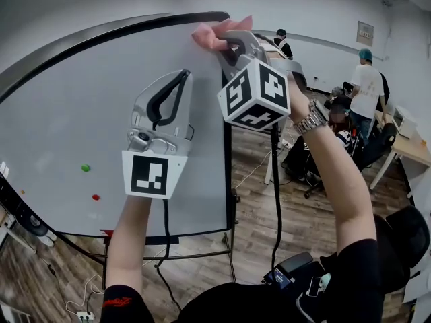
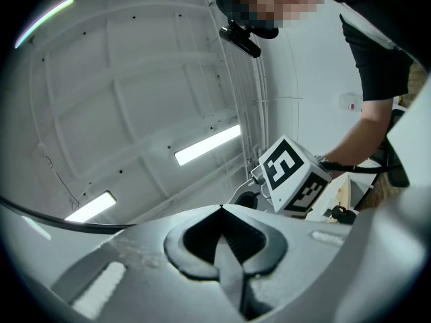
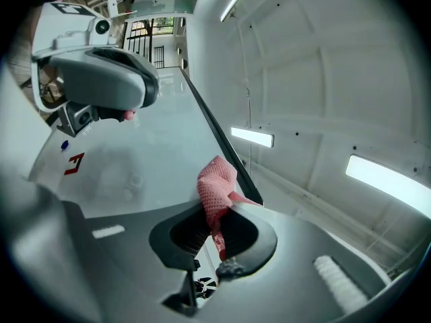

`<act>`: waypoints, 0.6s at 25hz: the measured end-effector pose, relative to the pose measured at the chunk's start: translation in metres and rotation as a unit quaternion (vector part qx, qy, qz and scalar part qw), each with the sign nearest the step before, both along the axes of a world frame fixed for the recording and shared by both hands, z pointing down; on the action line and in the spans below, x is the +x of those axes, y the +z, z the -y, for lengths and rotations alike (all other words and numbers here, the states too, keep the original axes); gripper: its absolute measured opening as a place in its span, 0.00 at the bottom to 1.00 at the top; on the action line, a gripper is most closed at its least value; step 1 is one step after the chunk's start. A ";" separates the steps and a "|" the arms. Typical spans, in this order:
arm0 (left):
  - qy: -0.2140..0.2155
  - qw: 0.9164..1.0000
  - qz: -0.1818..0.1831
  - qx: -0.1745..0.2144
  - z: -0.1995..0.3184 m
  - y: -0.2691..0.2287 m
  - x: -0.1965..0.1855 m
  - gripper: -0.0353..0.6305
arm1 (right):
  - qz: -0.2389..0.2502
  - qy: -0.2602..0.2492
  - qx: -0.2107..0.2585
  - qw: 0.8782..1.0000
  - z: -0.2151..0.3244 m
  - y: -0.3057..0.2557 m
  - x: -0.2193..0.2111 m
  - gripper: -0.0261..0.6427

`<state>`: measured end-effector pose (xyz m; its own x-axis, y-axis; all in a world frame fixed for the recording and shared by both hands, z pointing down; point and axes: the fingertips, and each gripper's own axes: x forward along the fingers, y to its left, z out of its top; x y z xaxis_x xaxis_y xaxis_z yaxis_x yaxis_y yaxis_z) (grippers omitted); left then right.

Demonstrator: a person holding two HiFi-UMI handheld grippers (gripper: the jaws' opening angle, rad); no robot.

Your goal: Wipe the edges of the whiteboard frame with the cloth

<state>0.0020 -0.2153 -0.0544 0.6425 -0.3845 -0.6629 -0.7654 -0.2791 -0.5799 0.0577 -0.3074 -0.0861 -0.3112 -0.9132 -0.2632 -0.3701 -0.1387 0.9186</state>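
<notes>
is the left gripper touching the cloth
Apart. The head view shows the left gripper lower down, with bare whiteboard between its tips and the cloth held by the right gripper.

A wood-plank floor (image 1: pixel 259 214) stretches away to the right. Far back, a person in a white shirt and teal cap (image 1: pixel 367 86) stands facing away, beside a pale table (image 1: pixel 412 147). A seated person (image 1: pixel 340 136) is low in front of them, and another person in a dark cap (image 1: pixel 281 40) is farther back by the white wall. A small framed notice (image 1: pixel 365 32) hangs on that wall. A power strip (image 1: pixel 84 315) lies on the floor at lower left. Long ceiling light strips (image 3: pixel 252 136) glow overhead.
</notes>
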 end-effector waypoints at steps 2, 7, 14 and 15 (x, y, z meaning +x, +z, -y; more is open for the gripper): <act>-0.003 1.000 0.001 -0.003 0.000 0.002 -0.001 0.06 | 0.001 0.000 -0.001 1.000 -0.001 0.000 0.000 0.08; -0.005 1.000 0.000 -0.012 0.002 0.008 -0.003 0.06 | -0.001 -0.001 -0.002 1.000 0.000 0.004 -0.001 0.08; -0.009 1.000 -0.003 -0.019 0.000 0.014 -0.008 0.06 | -0.003 0.000 -0.008 1.000 0.000 0.012 -0.002 0.08; -0.008 1.000 -0.003 -0.018 -0.002 0.015 -0.008 0.06 | -0.004 0.000 -0.009 1.000 -0.001 0.015 -0.003 0.08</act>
